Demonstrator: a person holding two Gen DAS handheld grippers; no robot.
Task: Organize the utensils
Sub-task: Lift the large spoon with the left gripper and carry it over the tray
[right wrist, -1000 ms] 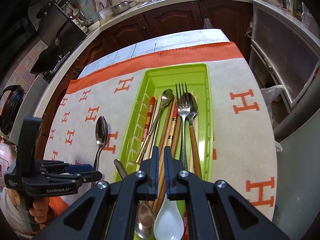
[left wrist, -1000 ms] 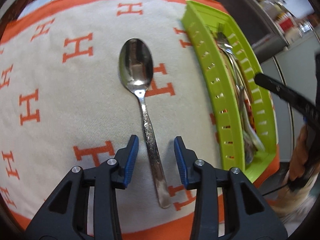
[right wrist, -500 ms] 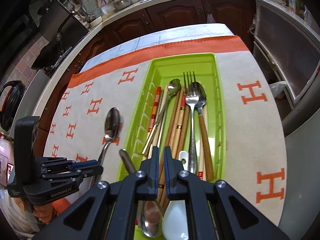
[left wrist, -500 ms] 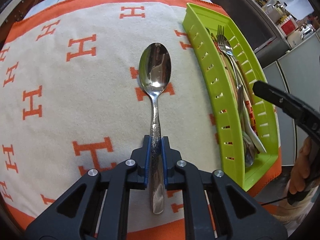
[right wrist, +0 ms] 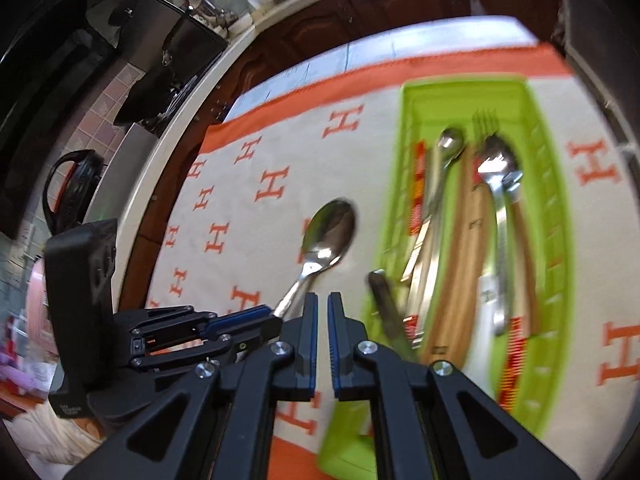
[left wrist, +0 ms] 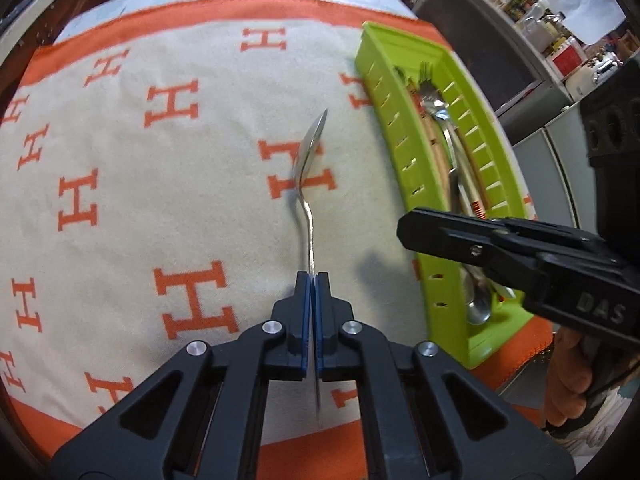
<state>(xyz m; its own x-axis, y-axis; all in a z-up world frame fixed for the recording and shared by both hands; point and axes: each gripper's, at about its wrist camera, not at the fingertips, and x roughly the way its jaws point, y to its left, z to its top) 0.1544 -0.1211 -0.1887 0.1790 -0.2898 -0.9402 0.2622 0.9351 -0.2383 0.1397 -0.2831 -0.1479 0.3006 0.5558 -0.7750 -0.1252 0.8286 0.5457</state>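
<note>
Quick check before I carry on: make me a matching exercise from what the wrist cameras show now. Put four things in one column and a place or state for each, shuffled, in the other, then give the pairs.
Things:
1. left gripper
2. right gripper
3. metal spoon
4. fork

Places or states:
A. lies in the green tray among other utensils
B. shut, with nothing between its pads
C. turned on edge over the H-patterned cloth, held by its handle
D. has just closed, clamped on a spoon handle

Pairs: 1-D, 2-B, 3-C, 4-A
</note>
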